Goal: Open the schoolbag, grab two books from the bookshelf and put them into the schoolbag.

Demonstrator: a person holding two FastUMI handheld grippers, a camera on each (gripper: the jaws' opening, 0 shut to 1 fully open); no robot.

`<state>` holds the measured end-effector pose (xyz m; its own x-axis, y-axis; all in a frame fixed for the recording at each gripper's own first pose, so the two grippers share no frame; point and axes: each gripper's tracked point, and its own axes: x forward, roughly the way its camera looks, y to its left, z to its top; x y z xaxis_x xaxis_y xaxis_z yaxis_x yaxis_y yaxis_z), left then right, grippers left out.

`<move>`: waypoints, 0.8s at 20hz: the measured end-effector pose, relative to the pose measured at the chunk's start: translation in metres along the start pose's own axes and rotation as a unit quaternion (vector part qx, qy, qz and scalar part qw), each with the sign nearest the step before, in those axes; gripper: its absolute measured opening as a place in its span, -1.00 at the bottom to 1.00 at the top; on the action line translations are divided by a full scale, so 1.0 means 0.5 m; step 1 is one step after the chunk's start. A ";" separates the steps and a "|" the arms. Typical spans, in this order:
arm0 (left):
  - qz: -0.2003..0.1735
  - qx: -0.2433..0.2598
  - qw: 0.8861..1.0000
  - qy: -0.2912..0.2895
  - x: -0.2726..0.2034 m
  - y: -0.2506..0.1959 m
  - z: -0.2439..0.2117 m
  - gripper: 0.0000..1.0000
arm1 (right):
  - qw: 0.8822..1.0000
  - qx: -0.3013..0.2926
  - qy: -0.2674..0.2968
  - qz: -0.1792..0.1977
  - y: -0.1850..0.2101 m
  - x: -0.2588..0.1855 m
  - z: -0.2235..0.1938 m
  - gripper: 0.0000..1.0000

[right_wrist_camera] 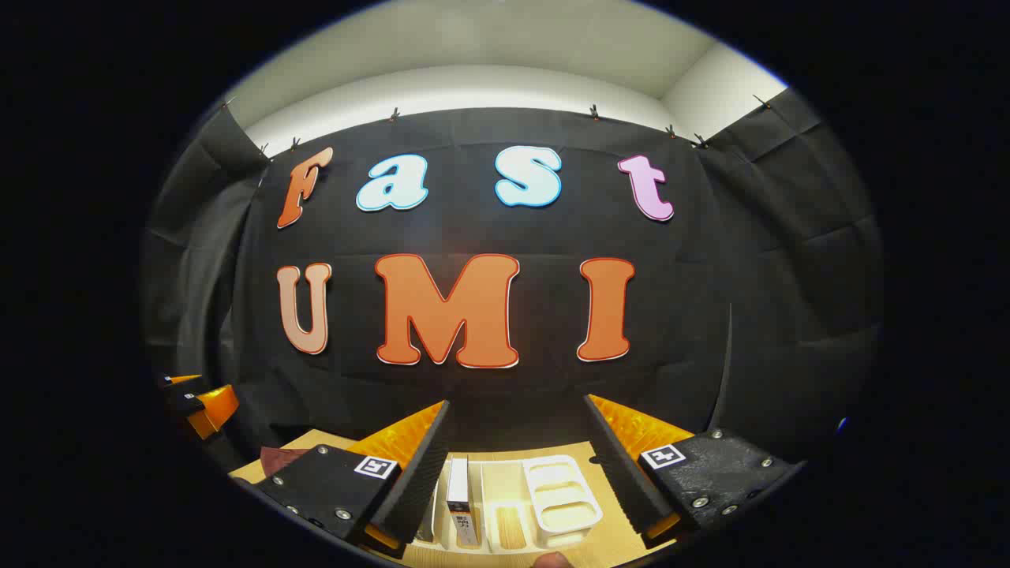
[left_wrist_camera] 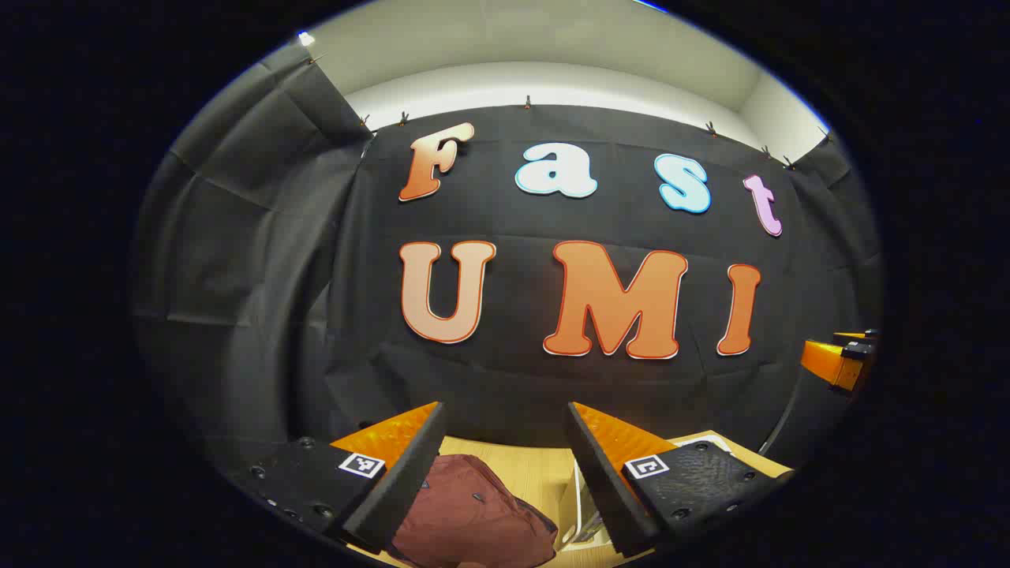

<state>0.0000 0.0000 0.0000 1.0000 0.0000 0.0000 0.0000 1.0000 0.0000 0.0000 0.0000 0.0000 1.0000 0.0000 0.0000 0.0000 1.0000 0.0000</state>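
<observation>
Both tools released and held high, left tool (left_wrist_camera: 505, 442) above the closed maroon schoolbag (left_wrist_camera: 473, 517) on the tabletop (left_wrist_camera: 536, 473), right tool (right_wrist_camera: 517, 442) over the white bookshelf (right_wrist_camera: 562, 493) with upright books (right_wrist_camera: 458, 497); risk: soft fabric slips while opening, or thin books topple.

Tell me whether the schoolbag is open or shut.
Cannot tell for sure. The schoolbag lies slumped on the table with no gap visible in the part showing between the left tongs, which are open above it.
</observation>
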 end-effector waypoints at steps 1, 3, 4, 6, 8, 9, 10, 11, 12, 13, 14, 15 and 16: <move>-0.007 0.005 1.000 0.003 0.002 -0.007 -0.001 0.89 | 1.000 0.003 -0.001 0.001 0.001 0.001 0.002 1.00; -0.008 0.020 1.000 0.001 0.003 -0.009 0.001 0.89 | 1.000 0.002 0.006 0.004 -0.002 0.001 -0.006 0.92; -0.009 0.024 1.000 0.000 0.004 -0.014 0.000 0.87 | 1.000 0.001 0.014 0.009 0.001 0.001 -0.012 0.92; -0.014 0.019 1.000 0.008 0.002 -0.023 -0.009 0.87 | 0.999 0.014 0.029 0.017 0.006 -0.002 -0.021 0.92; -0.013 0.008 1.000 0.017 0.006 -0.023 -0.020 0.89 | 0.998 0.045 0.035 0.016 0.006 0.000 -0.020 0.92; -0.010 0.007 1.000 0.019 0.007 -0.019 -0.021 0.87 | 0.998 0.054 0.035 0.012 0.000 0.002 -0.020 0.92; -0.006 0.009 1.000 0.021 0.008 -0.014 -0.024 0.87 | 0.998 0.056 0.038 0.005 -0.008 0.004 -0.024 0.92; -0.003 0.013 1.000 0.023 0.009 -0.010 -0.026 0.89 | 0.998 0.052 0.042 0.002 -0.013 0.004 -0.026 0.92; -0.001 0.016 1.000 0.024 0.009 -0.009 -0.030 0.89 | 0.998 0.046 0.044 0.000 -0.017 0.006 -0.031 0.92; 0.000 0.017 1.000 0.026 0.009 -0.008 -0.034 0.89 | 0.998 0.040 0.043 -0.001 -0.019 0.006 -0.031 0.92; 0.001 0.016 1.000 0.028 0.009 -0.005 -0.034 0.89 | 0.998 0.036 0.043 -0.001 -0.018 0.005 -0.031 0.92; 0.001 0.013 1.000 0.029 0.008 -0.005 -0.036 0.89 | 0.998 0.035 0.043 -0.001 -0.018 0.005 -0.030 0.92; 0.001 0.011 0.999 0.030 0.008 -0.005 -0.035 0.89 | 0.999 0.033 0.042 -0.002 -0.017 0.006 -0.030 0.92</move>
<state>0.0038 -0.0023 -0.0174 0.9981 0.0024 -0.0608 -0.0010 0.9997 0.0230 0.0028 -0.0086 -0.0152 0.9965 -0.0004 -0.0841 0.0060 0.9978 0.0656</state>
